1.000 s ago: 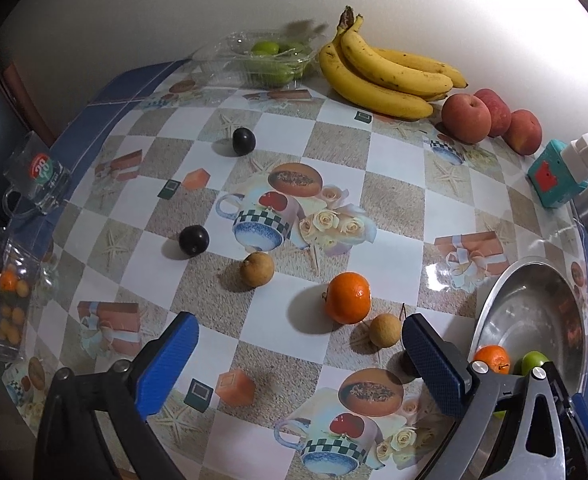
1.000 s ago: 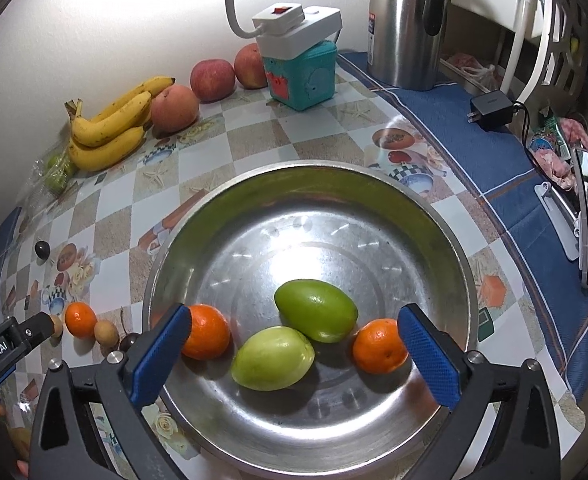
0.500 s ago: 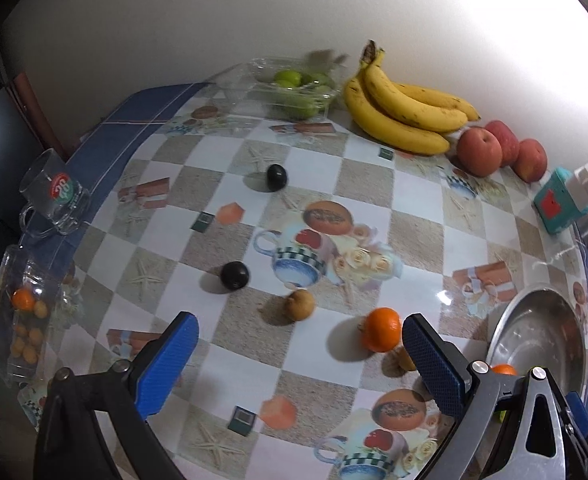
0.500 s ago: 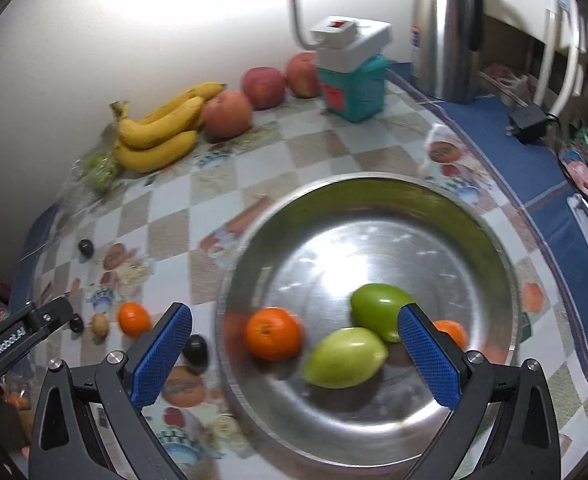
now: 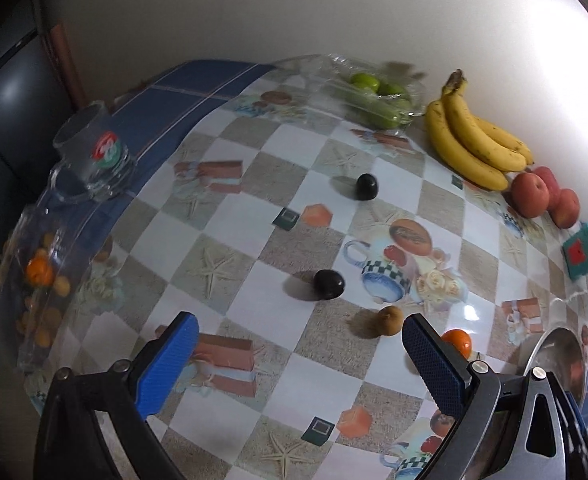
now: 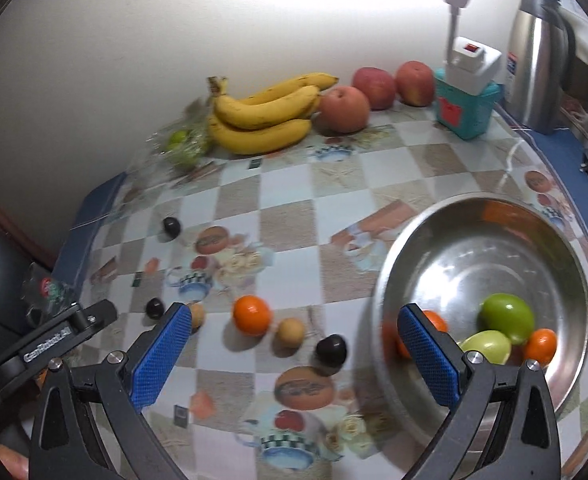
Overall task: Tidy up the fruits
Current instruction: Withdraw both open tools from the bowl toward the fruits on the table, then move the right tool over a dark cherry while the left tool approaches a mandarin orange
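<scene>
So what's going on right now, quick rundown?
Both grippers open, empty: left, right. Steel bowl holds four fruits. Loose orange on table, nothing blocking it.

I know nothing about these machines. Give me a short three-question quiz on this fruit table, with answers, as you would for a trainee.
1. True or false: the right tongs grip an orange.
2. How many fruits lie in the metal bowl? A) two B) four C) six
3. Fill in: beside the bananas sit three red ____.

Key
1. False: both the right and the left tongs are open and empty.
2. B: two oranges and two green fruits.
3. Apples.
</scene>
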`<state>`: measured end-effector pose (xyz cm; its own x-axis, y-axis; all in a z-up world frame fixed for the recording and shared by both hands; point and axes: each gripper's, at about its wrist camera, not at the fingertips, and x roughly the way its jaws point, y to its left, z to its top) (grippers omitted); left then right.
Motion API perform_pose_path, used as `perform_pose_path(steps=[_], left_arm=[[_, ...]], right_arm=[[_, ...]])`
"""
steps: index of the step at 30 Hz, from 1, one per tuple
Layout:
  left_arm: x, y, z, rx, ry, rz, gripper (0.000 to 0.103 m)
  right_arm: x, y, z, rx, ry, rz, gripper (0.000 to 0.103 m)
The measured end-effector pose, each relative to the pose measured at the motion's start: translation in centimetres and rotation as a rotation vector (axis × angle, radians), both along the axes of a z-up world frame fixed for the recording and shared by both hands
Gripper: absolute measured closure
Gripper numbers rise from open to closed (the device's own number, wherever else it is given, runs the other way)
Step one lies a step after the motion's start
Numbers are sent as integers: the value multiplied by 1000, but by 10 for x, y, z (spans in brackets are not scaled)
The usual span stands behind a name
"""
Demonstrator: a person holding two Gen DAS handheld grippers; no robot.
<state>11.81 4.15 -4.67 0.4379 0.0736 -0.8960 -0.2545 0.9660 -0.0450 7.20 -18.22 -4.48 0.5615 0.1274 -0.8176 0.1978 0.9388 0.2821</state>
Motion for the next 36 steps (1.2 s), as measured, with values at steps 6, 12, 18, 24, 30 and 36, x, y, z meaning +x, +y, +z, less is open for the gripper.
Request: perform_pose_path(steps=[6,12,18,24,30,36], left_arm=[[2,-14,-9,-24,38,-39,0],[6,-30,-21,-57,85,-79,0],[11,-37,-28,-94,114,-93,0],[15,-43,-34,-121,134,-105,0],[19,-50,-41,-157,147,-121,0],[20,-55,-46,-179,160,-134,0]], right_arm=[[0,1,-15,3,44,30,3],[3,-5,-32,29,102,33,27],[6,-10,-43,55,150,31,52],[10,-11,-53,29,191,26,61],[13,-11,-60,1,211,30,69],[16,-5,-60,-57,216,53,69]])
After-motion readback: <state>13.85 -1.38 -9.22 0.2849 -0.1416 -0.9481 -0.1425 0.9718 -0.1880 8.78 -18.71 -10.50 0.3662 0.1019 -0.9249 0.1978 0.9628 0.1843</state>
